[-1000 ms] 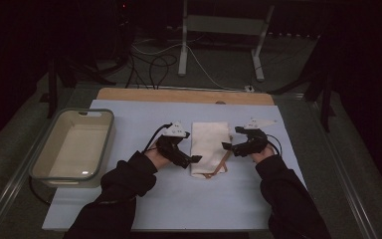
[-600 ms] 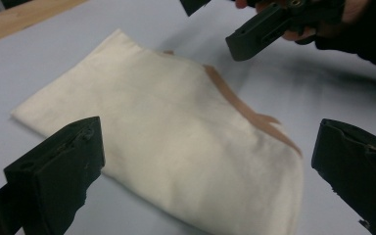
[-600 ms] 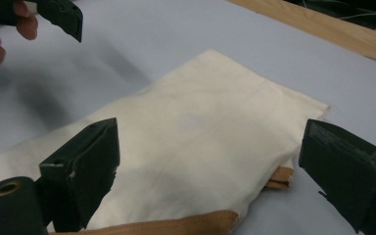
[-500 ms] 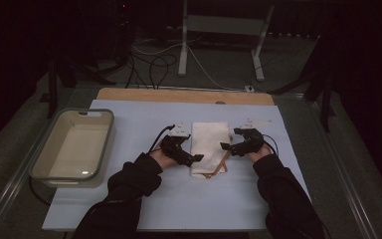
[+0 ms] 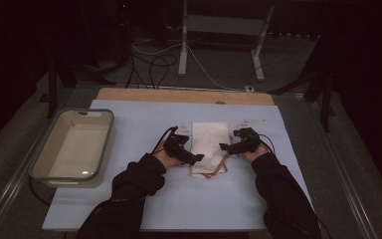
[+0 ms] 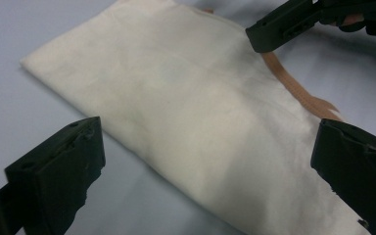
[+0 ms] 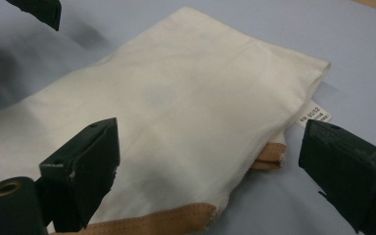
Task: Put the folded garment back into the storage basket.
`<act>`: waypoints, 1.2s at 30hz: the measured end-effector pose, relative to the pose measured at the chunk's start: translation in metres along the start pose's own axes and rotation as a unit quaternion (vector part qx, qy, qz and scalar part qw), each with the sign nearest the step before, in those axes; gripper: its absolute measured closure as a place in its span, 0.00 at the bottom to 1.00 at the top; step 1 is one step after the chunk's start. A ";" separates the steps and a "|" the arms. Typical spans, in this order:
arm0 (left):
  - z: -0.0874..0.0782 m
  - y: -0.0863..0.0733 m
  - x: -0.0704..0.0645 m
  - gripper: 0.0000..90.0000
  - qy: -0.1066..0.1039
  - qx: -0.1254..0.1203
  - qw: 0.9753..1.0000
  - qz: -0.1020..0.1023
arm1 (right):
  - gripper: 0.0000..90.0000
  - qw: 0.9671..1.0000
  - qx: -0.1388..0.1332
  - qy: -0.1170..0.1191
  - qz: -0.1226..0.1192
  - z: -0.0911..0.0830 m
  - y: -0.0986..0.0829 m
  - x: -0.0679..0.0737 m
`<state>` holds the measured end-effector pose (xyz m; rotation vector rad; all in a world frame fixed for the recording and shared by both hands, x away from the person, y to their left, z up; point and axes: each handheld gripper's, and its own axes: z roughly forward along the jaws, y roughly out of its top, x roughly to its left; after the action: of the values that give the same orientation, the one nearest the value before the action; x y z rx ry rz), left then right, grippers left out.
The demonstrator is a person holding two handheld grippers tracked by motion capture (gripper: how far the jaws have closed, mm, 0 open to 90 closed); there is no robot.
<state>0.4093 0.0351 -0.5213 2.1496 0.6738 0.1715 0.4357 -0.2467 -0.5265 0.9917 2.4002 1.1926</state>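
High view: blue table (image 5: 129, 209); folded cream cloth (image 5: 210, 144) with tan strap (image 5: 218, 172) at mid-table, its long sides running toward the far edge. Left gripper (image 5: 195, 158) at the cloth's left side near its near-left corner; right gripper (image 5: 225, 148) at the cloth's right side, about halfway along. Contact with the cloth cannot be told here. Clear tray (image 5: 45, 164) at the table's left edge, well apart. Left gripper view: left gripper (image 6: 210, 171), jaws spread wide, straddling the cloth (image 6: 176, 93) without closing on it, holding nothing; right gripper (image 6: 274, 32) at the cloth's far side, above the strap (image 6: 298, 93). Right gripper view: right gripper (image 7: 215, 171), jaws spread wide to either side of the cloth's (image 7: 186, 107) corner, holding nothing; white label (image 7: 314, 116) beside that corner; strap (image 7: 166, 218) along the near edge; a jaw of the left gripper at top left.
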 end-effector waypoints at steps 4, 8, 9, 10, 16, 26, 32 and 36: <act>0.005 -0.001 0.002 0.08 0.012 0.009 1.000 0.003 | 0.10 1.000 0.008 -0.003 0.008 0.006 0.000 -0.004; 0.008 -0.002 0.003 0.16 0.016 0.018 1.000 0.002 | 0.13 1.000 0.012 -0.005 0.018 0.010 -0.001 -0.006; 0.009 -0.002 0.003 0.16 0.019 0.020 1.000 -0.002 | 0.13 1.000 0.012 -0.005 0.018 0.010 -0.001 -0.006; 0.010 -0.002 0.004 0.18 0.019 0.021 1.000 -0.004 | 0.13 1.000 0.017 -0.008 0.017 0.011 -0.001 -0.006; 0.014 -0.003 0.006 0.26 0.030 0.029 0.999 -0.005 | 0.15 0.999 0.028 -0.014 0.019 0.016 -0.001 -0.007; 0.019 -0.005 0.010 0.45 0.057 0.033 0.998 -0.017 | 0.22 0.999 0.040 -0.016 0.014 0.021 0.000 -0.006; 0.022 -0.001 0.006 0.56 0.069 0.040 0.997 -0.015 | 0.35 0.999 0.046 -0.008 0.006 0.019 0.002 -0.001; 0.025 0.002 0.003 0.64 0.071 0.042 0.996 -0.019 | 0.47 0.999 0.046 0.001 0.003 0.018 0.002 0.001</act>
<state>0.4212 0.0183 -0.5360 2.2183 0.8160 0.2834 0.4451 -0.2345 -0.5360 1.0249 2.4760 1.0935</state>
